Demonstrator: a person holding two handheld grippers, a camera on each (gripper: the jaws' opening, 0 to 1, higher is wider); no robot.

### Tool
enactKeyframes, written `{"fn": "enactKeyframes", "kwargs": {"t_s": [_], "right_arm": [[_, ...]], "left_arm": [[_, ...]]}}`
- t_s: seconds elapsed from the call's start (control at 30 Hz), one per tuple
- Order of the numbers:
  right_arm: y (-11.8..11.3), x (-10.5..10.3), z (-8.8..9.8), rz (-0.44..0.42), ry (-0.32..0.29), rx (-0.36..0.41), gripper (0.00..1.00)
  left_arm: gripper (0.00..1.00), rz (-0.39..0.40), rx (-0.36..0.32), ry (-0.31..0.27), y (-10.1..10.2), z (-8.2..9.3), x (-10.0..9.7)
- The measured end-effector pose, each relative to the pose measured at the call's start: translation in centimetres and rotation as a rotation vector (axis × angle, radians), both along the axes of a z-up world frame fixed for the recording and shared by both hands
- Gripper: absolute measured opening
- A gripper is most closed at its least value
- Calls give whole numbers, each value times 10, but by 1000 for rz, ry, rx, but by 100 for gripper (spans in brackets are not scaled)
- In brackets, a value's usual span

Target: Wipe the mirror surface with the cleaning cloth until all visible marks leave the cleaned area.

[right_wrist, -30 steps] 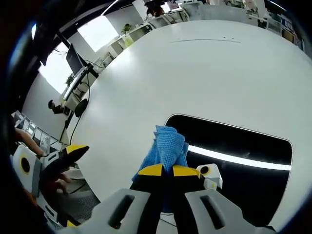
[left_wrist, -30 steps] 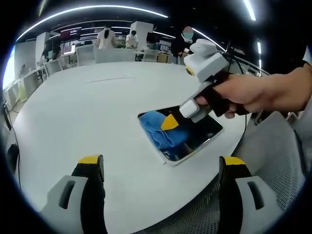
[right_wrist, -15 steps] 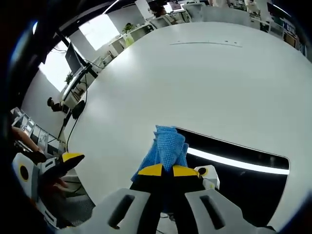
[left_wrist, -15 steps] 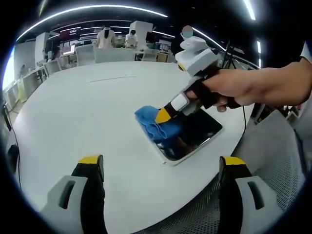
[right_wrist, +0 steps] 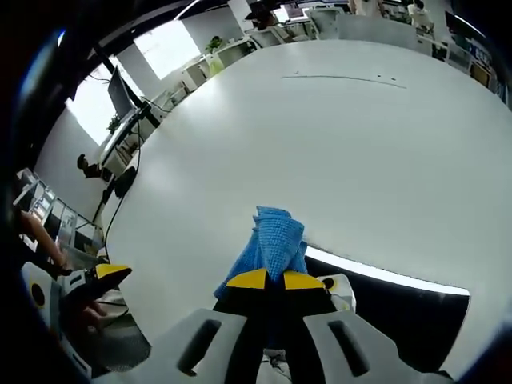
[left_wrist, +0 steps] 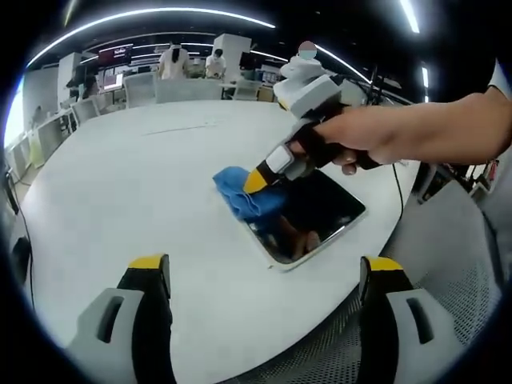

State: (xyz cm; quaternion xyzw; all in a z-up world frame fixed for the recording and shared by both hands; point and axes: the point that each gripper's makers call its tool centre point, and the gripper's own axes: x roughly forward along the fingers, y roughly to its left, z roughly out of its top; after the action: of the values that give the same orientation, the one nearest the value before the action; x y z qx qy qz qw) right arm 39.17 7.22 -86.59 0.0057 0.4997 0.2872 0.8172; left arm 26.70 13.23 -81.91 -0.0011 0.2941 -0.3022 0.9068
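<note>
- Where the white desk (left_wrist: 120, 184) curves toward its near edge, the mirror (left_wrist: 320, 212) lies flat, a dark rectangular panel with a pale rim.
- Right hand-held gripper (right_wrist: 269, 279): jaws closed together on the blue cleaning cloth (right_wrist: 272, 244), yellow tips touching.
- In the left gripper view, the same right hand-held gripper (left_wrist: 258, 181) is held by a person's hand (left_wrist: 376, 140); it presses the cleaning cloth (left_wrist: 244, 198) onto the mirror's far-left corner, the cloth overlapping the rim onto the desk.
- Left hand-held gripper (left_wrist: 264, 276): jaws spread wide, holding nothing, well apart from the mirror.
- Background: people stand beyond the desk.
</note>
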Motion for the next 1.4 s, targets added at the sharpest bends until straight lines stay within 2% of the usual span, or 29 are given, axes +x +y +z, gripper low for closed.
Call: {"fn": "enactKeyframes", "kwargs": {"t_s": [0.6,1.4], "right_arm": [[3,20,0,17,-31,-16,0],[-8,22,-2,26,-24,-2,0]], "left_arm": [[98,4,0,1,0,-1,1],[98,10,0,-1,0,1,1]]}}
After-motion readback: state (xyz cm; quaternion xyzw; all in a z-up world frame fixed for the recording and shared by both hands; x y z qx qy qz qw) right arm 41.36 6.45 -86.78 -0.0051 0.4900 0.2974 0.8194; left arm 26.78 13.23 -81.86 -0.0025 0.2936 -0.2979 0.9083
